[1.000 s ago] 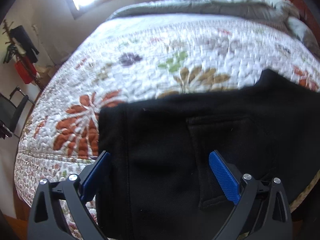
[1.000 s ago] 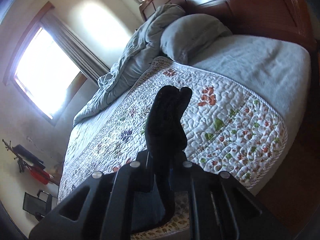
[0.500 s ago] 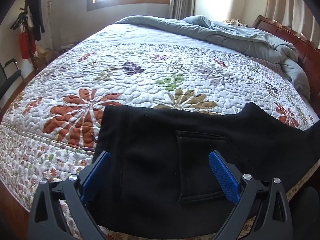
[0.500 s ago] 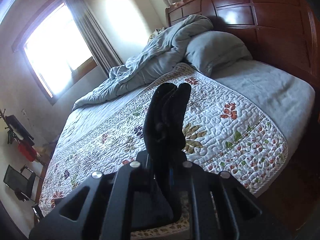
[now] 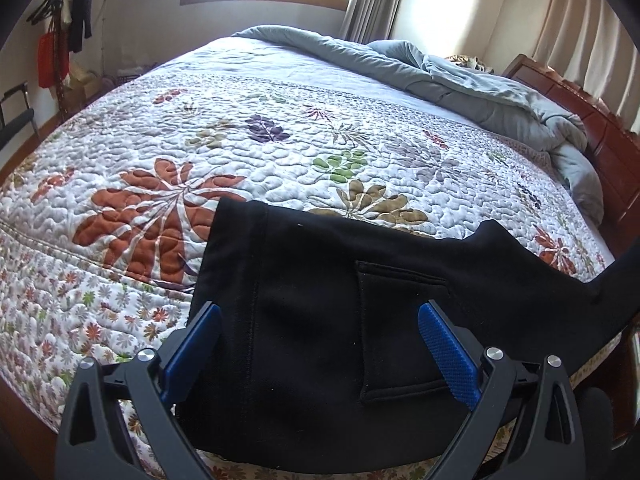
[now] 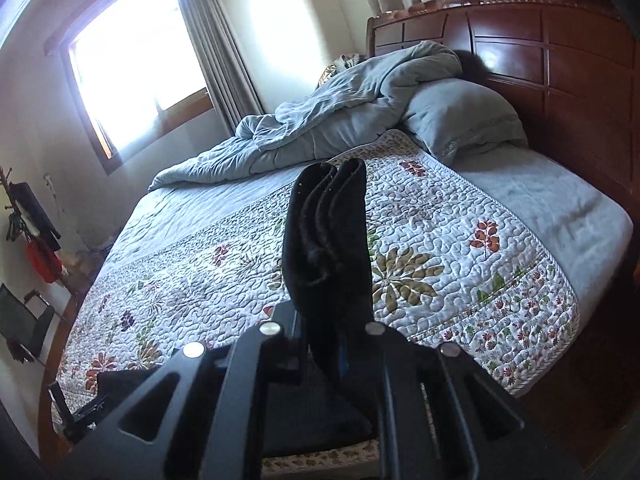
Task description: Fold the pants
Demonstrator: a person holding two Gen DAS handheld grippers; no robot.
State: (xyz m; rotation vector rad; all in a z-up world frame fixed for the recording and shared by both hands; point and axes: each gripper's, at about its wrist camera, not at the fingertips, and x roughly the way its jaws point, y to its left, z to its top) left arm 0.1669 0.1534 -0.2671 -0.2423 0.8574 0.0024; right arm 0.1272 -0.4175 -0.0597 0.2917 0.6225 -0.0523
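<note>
Black pants (image 5: pixel 304 264) lie across the near edge of the bed, back pocket (image 5: pixel 396 320) up. My left gripper (image 5: pixel 319 312) hovers over the waist part, open, its blue pads (image 5: pixel 448 356) wide apart either side of the cloth and not pressing on it. To the right the pants rise off the quilt toward the other hand. In the right wrist view my right gripper (image 6: pixel 326 344) is shut on a bunched, doubled end of the pants (image 6: pixel 326 232), which sticks up past the fingers above the bed.
A floral quilt (image 5: pixel 280 140) covers the bed. A crumpled blue duvet (image 6: pixel 340 120) and a pillow (image 6: pixel 460 120) lie against the wooden headboard (image 6: pixel 560 80). A coat rack (image 5: pixel 60 20) and a chair (image 5: pixel 16 120) stand at the left by the window wall.
The right gripper has risen and rolled upright, carrying the pants end with it. The left view has rolled level, and the pants now stretch up toward the right.
</note>
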